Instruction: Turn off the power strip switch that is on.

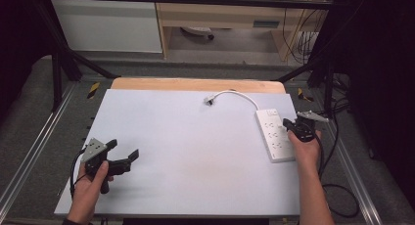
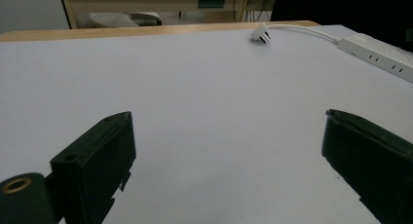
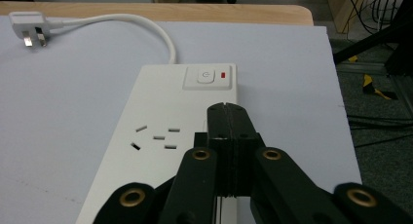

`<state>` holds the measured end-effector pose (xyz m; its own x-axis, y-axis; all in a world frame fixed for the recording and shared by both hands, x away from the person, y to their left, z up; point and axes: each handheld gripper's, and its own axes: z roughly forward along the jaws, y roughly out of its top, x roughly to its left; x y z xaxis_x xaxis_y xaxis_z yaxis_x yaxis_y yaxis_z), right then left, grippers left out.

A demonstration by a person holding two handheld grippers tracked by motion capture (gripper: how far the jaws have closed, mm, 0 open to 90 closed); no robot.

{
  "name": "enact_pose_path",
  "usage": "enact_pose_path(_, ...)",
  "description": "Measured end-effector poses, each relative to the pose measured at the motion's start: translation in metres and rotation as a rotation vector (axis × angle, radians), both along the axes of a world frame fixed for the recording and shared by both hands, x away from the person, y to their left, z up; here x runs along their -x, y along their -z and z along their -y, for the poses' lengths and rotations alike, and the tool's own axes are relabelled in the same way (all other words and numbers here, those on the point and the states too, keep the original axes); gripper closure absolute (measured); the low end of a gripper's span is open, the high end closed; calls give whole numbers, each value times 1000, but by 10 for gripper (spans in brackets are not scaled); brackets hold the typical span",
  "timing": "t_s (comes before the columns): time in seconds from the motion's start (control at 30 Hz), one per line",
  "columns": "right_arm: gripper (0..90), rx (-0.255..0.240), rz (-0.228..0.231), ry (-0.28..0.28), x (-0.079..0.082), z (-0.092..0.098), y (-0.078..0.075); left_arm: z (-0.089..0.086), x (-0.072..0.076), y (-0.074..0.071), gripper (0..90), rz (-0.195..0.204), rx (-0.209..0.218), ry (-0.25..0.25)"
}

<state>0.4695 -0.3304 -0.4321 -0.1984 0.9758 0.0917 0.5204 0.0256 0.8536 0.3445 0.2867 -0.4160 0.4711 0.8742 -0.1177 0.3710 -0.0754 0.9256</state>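
Observation:
A white power strip (image 1: 273, 134) lies at the right side of the white table top (image 1: 186, 151), and its cable curves back to a loose plug (image 1: 209, 100). My right gripper (image 1: 288, 123) hovers over the strip's far end. In the right gripper view its jaws (image 3: 228, 108) are pressed together with nothing between them, just short of the strip's switch (image 3: 206, 77) and red light (image 3: 223, 75). My left gripper (image 1: 122, 150) is held low at the front left, and in the left gripper view it stands wide open (image 2: 228, 117) over bare table. The plug (image 2: 261, 33) lies far ahead of it.
A wooden table edge (image 1: 195, 84) runs along the back. Black frame posts (image 1: 56, 73) stand at both rear corners. Loose cables (image 1: 337, 186) trail off the right side onto the grey floor. A cabinet (image 1: 107, 24) and a shelf stand behind.

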Motion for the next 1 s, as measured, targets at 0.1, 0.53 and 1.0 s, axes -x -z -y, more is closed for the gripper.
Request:
enact_pose_path(0.1,900,-1,-9,-3,-1,0,2,0,0,0,55,-2,2,0)
enact_pose_path(0.53,900,36,-23,-19,-4,-3,6,0,0,0,56,-3,1,1)
enact_pose_path(1.0,900,58,-31,-27,-6,-5,8,1,0,0,56,-3,-2,3)
